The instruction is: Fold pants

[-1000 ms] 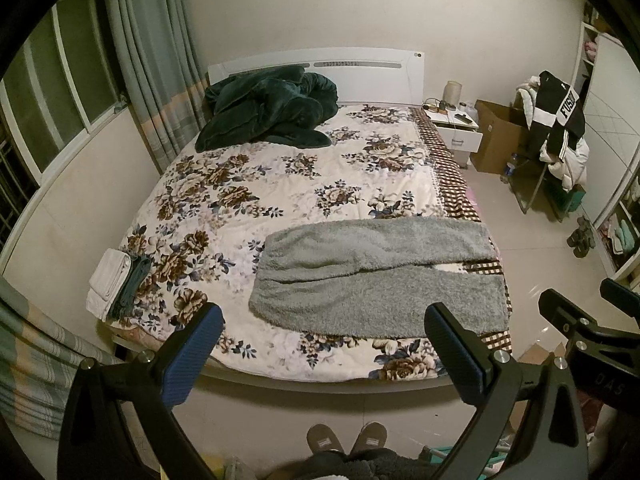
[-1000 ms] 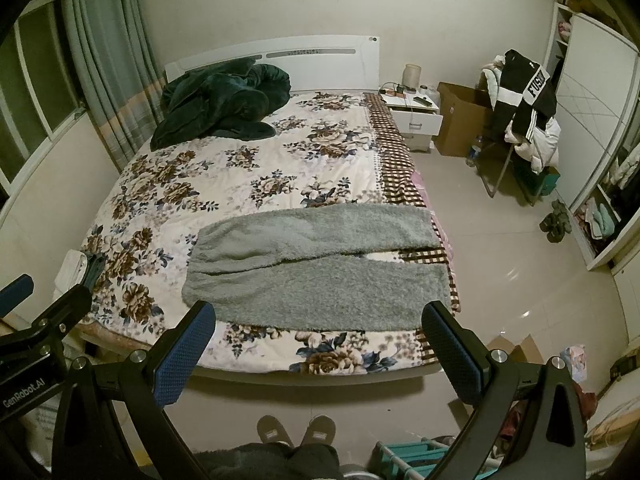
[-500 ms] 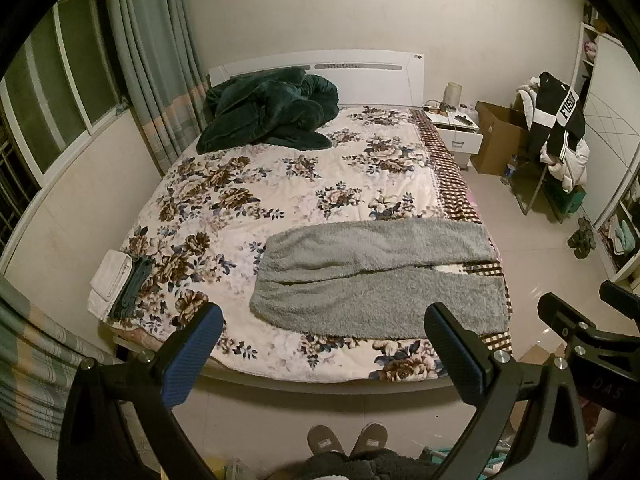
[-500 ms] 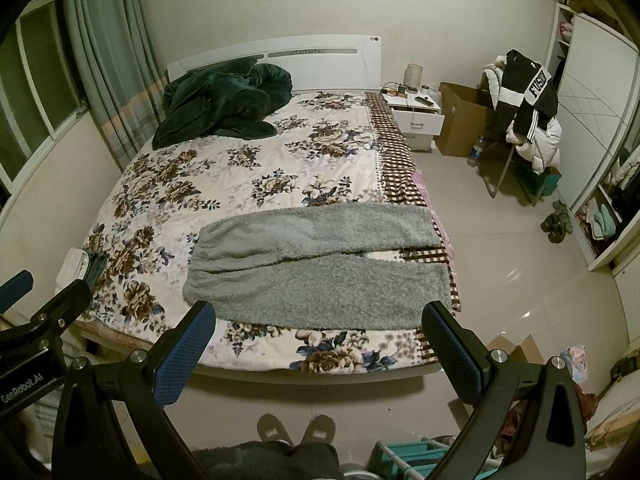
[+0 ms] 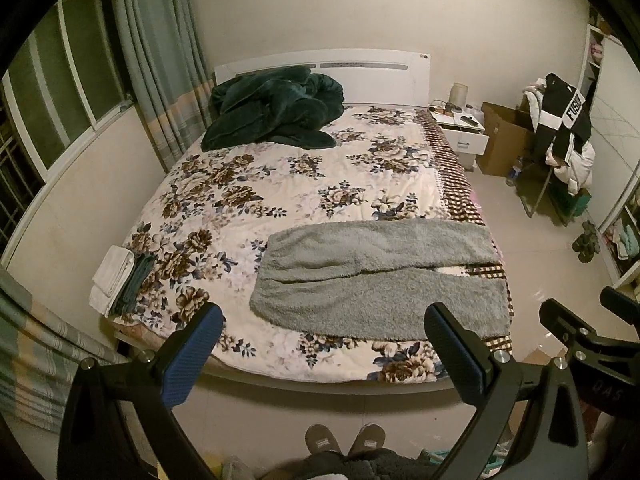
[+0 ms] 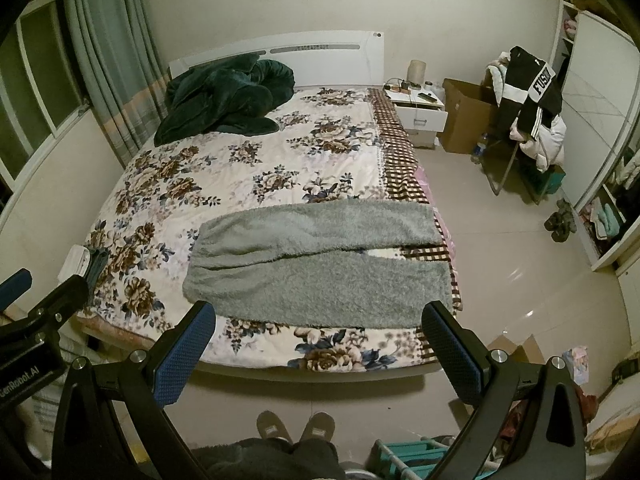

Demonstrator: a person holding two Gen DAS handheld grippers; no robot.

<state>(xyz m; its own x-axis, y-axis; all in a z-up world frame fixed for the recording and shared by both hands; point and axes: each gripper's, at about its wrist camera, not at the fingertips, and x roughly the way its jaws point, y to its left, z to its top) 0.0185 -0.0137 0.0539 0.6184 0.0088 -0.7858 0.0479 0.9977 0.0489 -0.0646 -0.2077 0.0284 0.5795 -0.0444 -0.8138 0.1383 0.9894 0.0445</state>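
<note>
Change since the earlier frames: almost nothing is moving; both views are creeping very slightly, and the pants are lying exactly where they were.

Pants: the grey fluffy fleece pants (image 5: pixel 380 280) are lying flat on the floral-print quilted bed cover (image 5: pixel 280 184), close to the foot edge of the bed nearest the person; no fold is showing yet.

Long axis: it is running left to right across both views, with the waistband at the left end and the two leg cuffs at the right end, reaching the checked brown border (image 5: pixel 456 184).

Left gripper (image 5: pixel 320 354): it is hovering above the floor short of the bed, its blue-padded fingers spread wide and holding nothing; the pants are lying ahead of it and a little to the right.

Right gripper (image 6: pixel 316 350): it is also hanging short of the bed, fingers wide apart and empty; the pants are lying straight ahead, spanning the gap between the fingers.

Nearer hand: judging by the layout, the left one is sitting closer to the waistband and the right one to the cuffs, so each is likely taking its own end.

Person: slippered feet (image 6: pixel 296 426) are standing at the foot of the bed.
</note>
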